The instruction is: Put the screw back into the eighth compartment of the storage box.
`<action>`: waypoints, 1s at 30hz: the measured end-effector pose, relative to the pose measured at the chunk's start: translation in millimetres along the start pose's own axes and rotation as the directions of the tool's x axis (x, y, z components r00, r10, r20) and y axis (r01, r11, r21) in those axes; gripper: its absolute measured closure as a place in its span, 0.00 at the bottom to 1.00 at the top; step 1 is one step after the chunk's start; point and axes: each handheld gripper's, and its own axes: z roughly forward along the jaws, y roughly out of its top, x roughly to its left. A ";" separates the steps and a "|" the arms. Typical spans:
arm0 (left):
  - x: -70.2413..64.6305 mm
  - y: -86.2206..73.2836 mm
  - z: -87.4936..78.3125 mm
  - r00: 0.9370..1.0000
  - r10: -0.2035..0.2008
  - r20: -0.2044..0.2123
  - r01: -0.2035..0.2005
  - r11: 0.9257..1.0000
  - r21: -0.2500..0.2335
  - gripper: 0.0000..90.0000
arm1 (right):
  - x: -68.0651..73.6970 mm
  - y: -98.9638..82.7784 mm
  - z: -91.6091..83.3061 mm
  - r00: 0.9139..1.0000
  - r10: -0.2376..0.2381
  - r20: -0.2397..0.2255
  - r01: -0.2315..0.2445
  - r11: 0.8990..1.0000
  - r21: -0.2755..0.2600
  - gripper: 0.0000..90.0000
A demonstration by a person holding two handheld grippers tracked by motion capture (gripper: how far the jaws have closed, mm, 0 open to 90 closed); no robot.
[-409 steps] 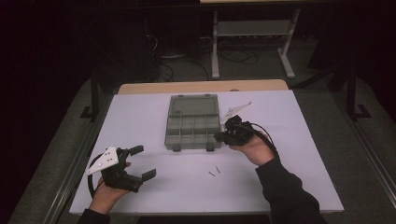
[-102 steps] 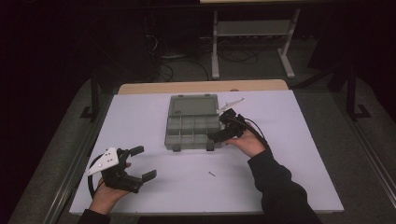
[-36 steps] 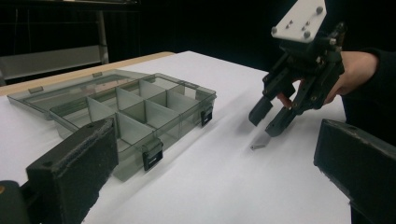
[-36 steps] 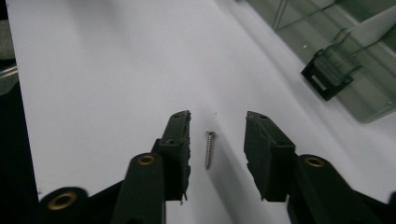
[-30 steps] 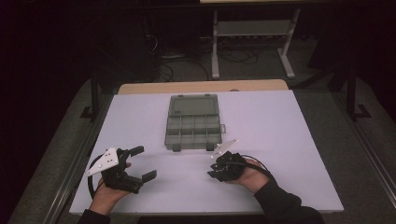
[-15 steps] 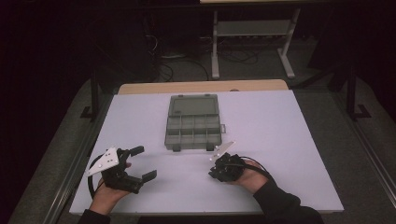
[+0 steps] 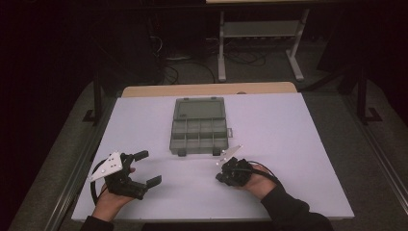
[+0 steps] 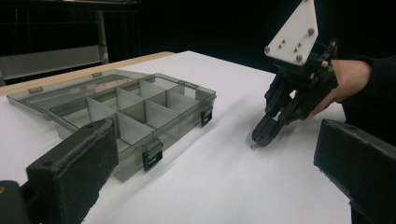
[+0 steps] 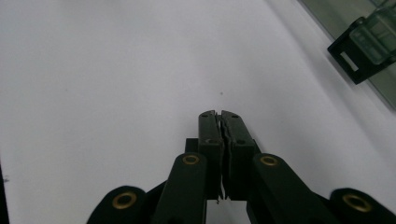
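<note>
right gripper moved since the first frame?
Yes. The right gripper has come back from beside the organiser box toward the table's near edge.

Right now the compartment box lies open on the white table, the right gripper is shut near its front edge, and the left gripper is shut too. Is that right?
Not quite: the left gripper is open, its jaws wide apart in the high view. The compartment box does lie open on the white table, and the right gripper is shut.

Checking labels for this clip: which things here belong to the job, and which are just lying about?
In the job: box; small metal part, pinched on the table by the right claw, whose jaws have just been closing.
Lying about: left claw, open and idle; stand and cables on the floor.
</note>
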 end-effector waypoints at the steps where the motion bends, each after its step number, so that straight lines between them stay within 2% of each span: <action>1: 0.0 0.0 0.0 1.000 -0.001 -0.001 0.001 1.000 -0.001 0.00 | -0.1 0.3 -2.2 1.000 0.019 -0.009 -0.019 1.000 -0.009 0.96; 7: 0.1 0.0 0.0 1.000 -0.002 -0.001 0.002 1.000 -0.002 0.00 | -5.1 2.2 -14.1 0.998 0.053 -0.014 -0.054 0.998 -0.039 0.97; 10: 0.1 0.0 0.1 1.000 0.000 0.000 0.000 1.000 0.001 0.00 | -8.5 7.1 -25.4 0.998 0.066 -0.010 -0.067 0.995 -0.079 0.97; 12: 0.0 -0.1 0.3 1.000 -0.001 -0.001 0.001 1.000 0.002 0.00 | -9.1 8.3 -27.9 0.997 0.071 -0.009 -0.071 0.994 -0.087 0.97; 13: 0.1 -0.1 0.7 1.000 0.001 0.000 -0.001 1.000 0.003 0.00 | -10.9 12.1 -35.1 0.995 0.094 -0.010 -0.095 0.989 -0.110 0.97; 16: -0.3 -0.1 1.2 1.000 0.001 0.001 -0.001 1.000 0.001 0.00 | -13.3 14.5 -39.8 0.995 0.097 -0.005 -0.096 0.988 -0.120 0.97; 24: 0.2 -0.2 1.4 1.000 0.006 0.001 -0.006 1.000 0.004 0.00 | -26.5 25.2 -53.0 0.993 0.111 0.029 -0.104 0.979 -0.176 0.97; 30: 0.0 -0.3 1.1 1.000 -0.001 -0.002 0.001 1.000 0.005 0.00 | -36.7 35.3 -62.0 0.988 0.140 0.062 -0.125 0.972 -0.199 0.97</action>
